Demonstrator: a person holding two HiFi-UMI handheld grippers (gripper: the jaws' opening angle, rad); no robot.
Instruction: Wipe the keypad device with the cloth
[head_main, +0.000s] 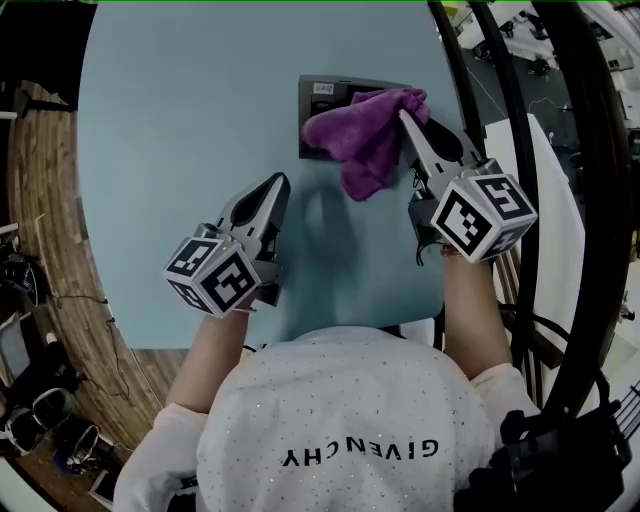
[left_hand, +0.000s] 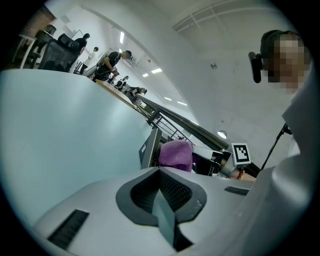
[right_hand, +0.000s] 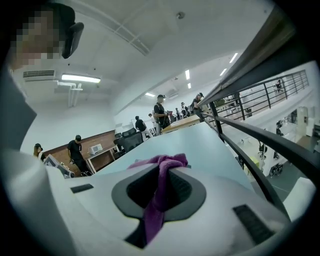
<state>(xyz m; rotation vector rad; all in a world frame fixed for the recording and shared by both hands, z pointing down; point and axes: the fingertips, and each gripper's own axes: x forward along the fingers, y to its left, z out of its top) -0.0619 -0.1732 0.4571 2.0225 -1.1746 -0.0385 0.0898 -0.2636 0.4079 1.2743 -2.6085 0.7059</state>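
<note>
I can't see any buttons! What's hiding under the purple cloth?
The grey keypad device lies under the purple cloth, which the right tongs hold. Only its left part shows; the rest is covered.

Head view looks steeply down at the table; gripper views skim low, all sharing the cloth.

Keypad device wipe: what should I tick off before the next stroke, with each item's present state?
1. Grip: right gripper shut on the purple cloth: ok.
2. Placement: cloth draped over the right part of the keypad device: ok.
3. Free side: left gripper shut, empty, apart from the device: ok.
4. Device braced against sliding: not ok, nothing holds it.
5. Cloth pressed onto the keys: cannot tell.
</note>
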